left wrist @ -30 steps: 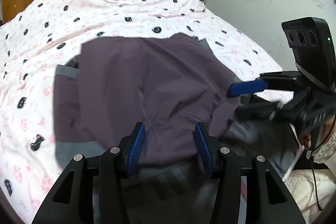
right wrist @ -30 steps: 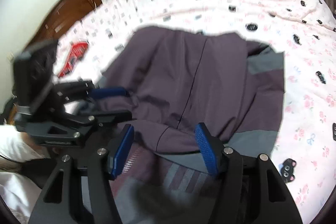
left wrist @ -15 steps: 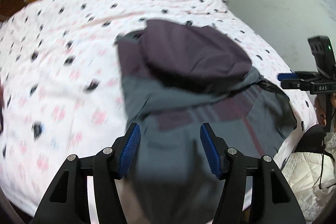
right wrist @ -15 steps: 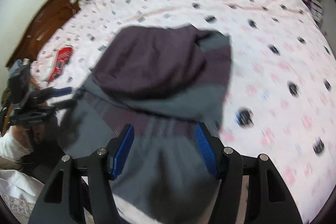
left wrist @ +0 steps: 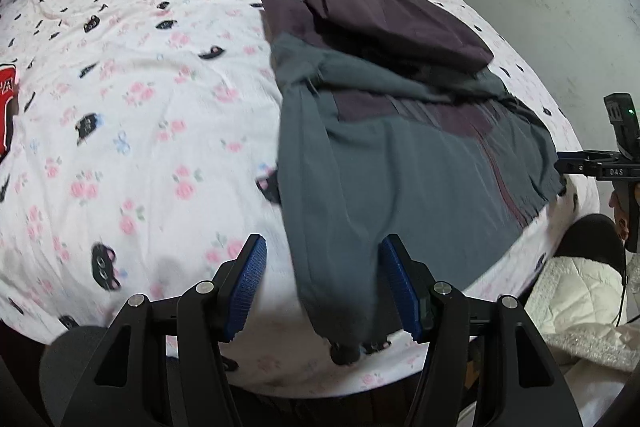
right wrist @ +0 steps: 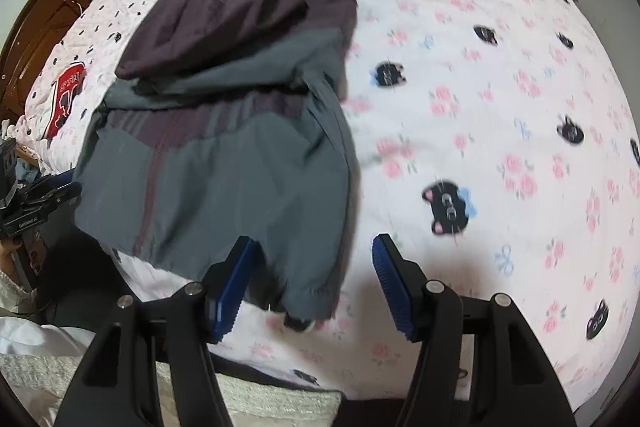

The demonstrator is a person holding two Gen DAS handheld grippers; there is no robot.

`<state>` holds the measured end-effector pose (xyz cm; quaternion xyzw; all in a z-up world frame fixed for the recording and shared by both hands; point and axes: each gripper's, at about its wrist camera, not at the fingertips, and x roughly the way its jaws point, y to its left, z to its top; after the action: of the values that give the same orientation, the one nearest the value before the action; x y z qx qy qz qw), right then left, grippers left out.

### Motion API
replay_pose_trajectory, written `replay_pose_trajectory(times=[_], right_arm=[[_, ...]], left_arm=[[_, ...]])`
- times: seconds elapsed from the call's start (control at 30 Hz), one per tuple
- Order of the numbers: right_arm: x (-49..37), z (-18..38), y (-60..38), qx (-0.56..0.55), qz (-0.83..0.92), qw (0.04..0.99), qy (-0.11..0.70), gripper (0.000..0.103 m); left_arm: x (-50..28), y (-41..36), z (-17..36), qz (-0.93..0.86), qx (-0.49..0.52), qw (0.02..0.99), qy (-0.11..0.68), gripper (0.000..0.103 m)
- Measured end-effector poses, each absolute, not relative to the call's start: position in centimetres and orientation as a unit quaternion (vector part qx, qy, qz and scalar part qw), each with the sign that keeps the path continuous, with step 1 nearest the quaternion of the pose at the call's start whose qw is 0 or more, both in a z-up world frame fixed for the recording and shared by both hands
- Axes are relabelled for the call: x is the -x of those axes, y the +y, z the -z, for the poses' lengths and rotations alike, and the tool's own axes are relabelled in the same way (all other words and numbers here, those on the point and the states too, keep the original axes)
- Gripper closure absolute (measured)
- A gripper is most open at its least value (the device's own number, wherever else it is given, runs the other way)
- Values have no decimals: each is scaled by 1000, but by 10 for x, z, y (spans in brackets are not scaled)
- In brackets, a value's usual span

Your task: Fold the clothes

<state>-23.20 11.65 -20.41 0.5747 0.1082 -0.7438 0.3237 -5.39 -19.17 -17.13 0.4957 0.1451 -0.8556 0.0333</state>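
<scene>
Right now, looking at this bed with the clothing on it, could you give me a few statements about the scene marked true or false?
1. The grey and dark purple garment lies on the pink floral bedsheet. True.
2. The left gripper is clamped on the garment. False: open, pads clear of the cloth.
3. The right gripper is open. True.
4. A red printed item lies on top of the garment. False: it lies apart, on the sheet.
</scene>
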Motion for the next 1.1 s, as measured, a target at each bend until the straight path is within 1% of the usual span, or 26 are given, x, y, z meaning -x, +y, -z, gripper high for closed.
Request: replay_pose_trajectory(times=[0.4,0.43,0.47,0.5,0.53,0.57,0.6,0.63,0.73,0.8,0.93,1.1], right_arm=[[223,225,121,-594,729,330,84,39],[222,225,121,-593,728,334,79,40],[222,225,121,-593,727,340,74,50],[221,225,120,-593,723,349,69,67],[220,223,119,-591,722,354,68,71],[218,222,118,-589,721,359,66,75],[217,221,117,-588,720,363,64,80],[217,220,116,-587,720,365,62,80],[217,217,117,-585,721,368,54,85],[218,214,119,-583,721,370,44,87],[218,207,124,-581,719,381,17,87],[220,196,136,-581,698,416,-45,88]], left_arm=[[44,-195,191,847,-489,17,208,48],[44,-196,191,846,-488,18,212,49],[44,-198,190,845,-487,15,220,54],[44,-200,190,844,-485,12,228,65],[44,-201,189,844,-483,10,232,73],[43,-202,188,844,-482,9,237,76],[43,-203,187,844,-480,7,239,83],[42,-204,185,845,-477,4,242,88],[42,-202,178,848,-472,0,240,95],[42,-202,173,851,-466,-2,243,97],[40,-208,161,855,-450,-5,257,98],[35,-221,138,863,-420,-7,281,98]])
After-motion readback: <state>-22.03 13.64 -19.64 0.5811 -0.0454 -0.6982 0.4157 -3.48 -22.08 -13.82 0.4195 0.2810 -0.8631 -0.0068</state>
